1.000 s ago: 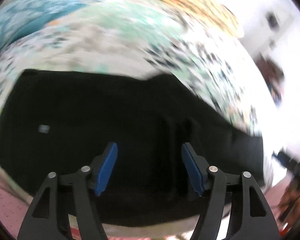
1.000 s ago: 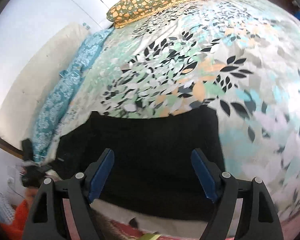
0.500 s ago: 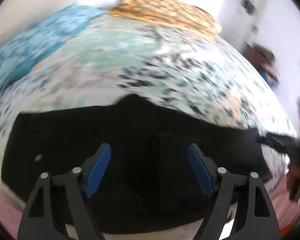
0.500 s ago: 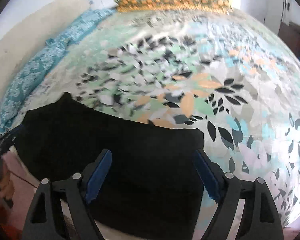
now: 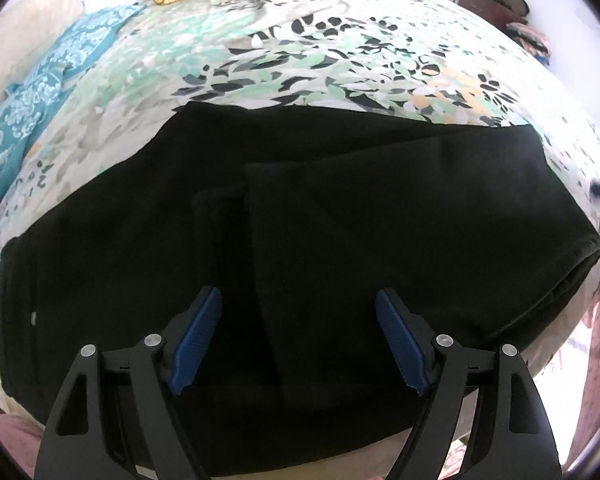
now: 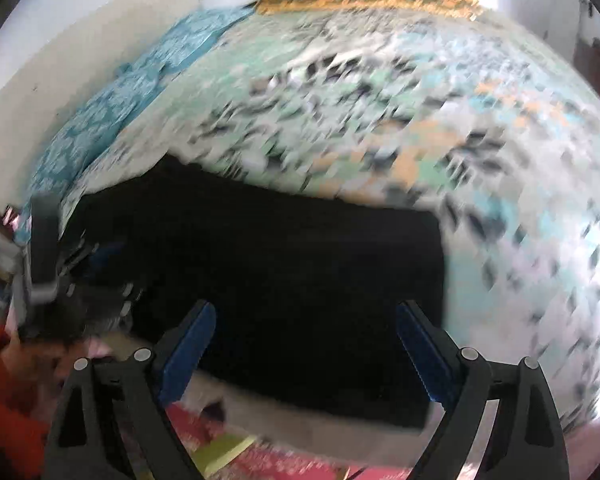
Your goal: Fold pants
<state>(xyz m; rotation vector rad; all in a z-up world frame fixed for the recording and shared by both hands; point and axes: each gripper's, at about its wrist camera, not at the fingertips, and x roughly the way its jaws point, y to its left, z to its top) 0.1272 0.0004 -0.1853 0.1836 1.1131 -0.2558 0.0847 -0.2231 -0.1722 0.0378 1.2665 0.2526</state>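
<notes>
Black pants (image 5: 340, 220) lie flat across the near edge of the bed (image 5: 300, 52), on the leaf-print bedspread, with one layer already lapped over another near the middle. Left gripper (image 5: 300, 340) hovers over that lapped edge, jaws wide apart, nothing between them. Right gripper (image 6: 306, 354) is over the right end of the pants (image 6: 280, 280), also spread wide and empty.

Risks:
- Lapped layers are loose; pinching only the top ply would drag it and skew the fold.
- Near edge hangs close to the bed edge, so a pull toward the person could slide the pants off.

Hard to read: right wrist view is motion-blurred. Black fabric hides seams and ply count. I can't tell waistband from cuffs. Lower hem sits behind the gripper fingers.
</notes>
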